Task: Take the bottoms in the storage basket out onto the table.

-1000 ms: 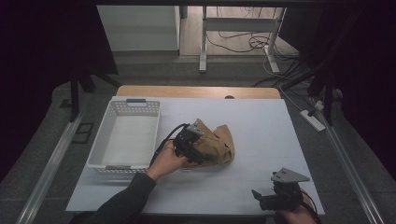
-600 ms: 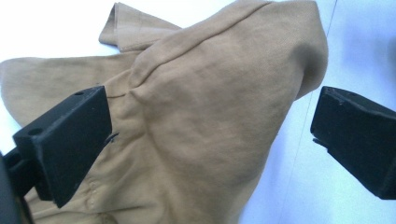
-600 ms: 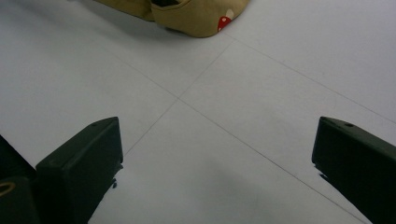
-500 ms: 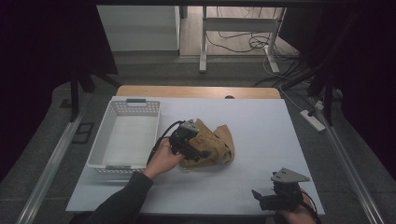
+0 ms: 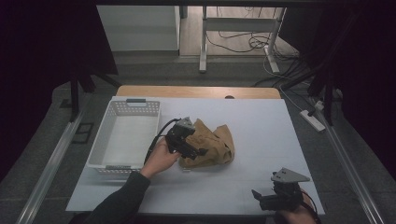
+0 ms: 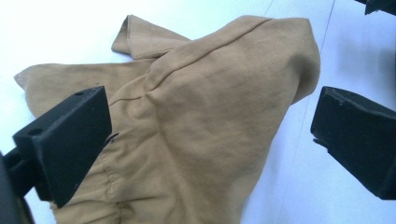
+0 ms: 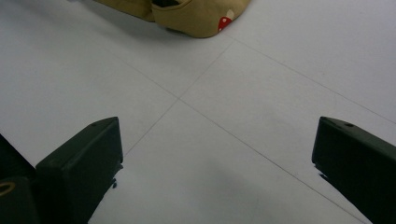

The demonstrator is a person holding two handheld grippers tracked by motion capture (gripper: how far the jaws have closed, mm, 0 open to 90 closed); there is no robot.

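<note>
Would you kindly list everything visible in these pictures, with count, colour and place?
cloth garment: one, tan, crumpled mid-table, right of the basket
basket: one, white, left side of the table, nothing seen inside
table: one, white top with a wooden far edge
power strip: one, white, on the floor past the table's right edge
left gripper: one, black, jaws wide apart over the garment, held in the left hand
right gripper: one, black, open above bare table at the near right corner
</note>
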